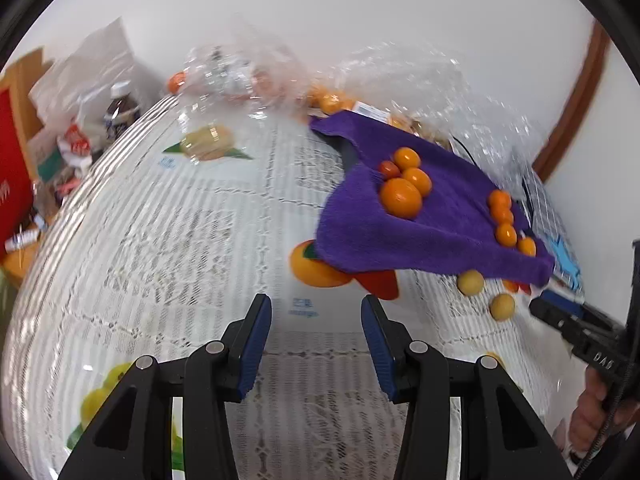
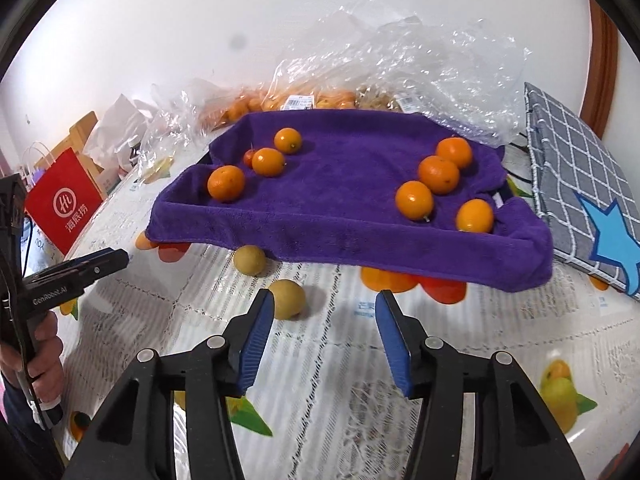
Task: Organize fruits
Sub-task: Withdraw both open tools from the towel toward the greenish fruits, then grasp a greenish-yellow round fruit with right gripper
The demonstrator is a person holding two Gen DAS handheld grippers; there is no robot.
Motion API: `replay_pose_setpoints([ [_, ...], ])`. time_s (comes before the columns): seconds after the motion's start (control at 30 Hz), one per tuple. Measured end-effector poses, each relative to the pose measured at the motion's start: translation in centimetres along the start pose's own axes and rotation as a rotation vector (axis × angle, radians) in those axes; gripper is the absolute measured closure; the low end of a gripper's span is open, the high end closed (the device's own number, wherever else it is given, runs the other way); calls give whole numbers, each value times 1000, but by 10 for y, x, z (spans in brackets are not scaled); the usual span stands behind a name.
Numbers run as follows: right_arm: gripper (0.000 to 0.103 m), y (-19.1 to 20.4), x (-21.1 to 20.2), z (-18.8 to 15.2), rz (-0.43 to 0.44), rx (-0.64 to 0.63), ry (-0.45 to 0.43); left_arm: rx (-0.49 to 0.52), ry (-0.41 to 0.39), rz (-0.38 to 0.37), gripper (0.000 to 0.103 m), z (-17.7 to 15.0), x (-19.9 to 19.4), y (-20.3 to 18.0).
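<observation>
In the right wrist view two pale yellow fruits lie on the bench just below the front edge of the purple towel — the nearer fruit at lower centre, just beside the left finger of the right hand-held gripper, and the farther fruit a little above it. The jaws of this gripper stand apart and hold nothing. The left hand-held gripper is also spread and empty over the bench. Oranges rest on the towel in two groups. The yellow fruits look small, round and light, probably smooth, so they may roll — a gentle hold across the middle seems best.
</observation>
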State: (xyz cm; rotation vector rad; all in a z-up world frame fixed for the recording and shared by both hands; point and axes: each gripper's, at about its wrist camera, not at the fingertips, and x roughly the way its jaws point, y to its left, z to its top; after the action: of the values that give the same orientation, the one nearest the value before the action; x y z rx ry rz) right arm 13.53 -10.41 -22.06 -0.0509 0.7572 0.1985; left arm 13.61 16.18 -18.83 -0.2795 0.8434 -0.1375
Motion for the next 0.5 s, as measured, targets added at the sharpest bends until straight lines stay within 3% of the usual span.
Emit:
replay_pose_setpoints([
  [0.13, 51, 1, 8, 1, 2, 0, 5, -53, -2, -19, 59, -3, 1, 10],
  [0.33, 51, 4, 18, 3, 22, 5, 17, -17, -13, 22, 59, -8, 2, 4],
  [0.5, 51, 10, 26, 5, 26, -14, 26, -36, -15, 4, 59, -8, 1, 8],
])
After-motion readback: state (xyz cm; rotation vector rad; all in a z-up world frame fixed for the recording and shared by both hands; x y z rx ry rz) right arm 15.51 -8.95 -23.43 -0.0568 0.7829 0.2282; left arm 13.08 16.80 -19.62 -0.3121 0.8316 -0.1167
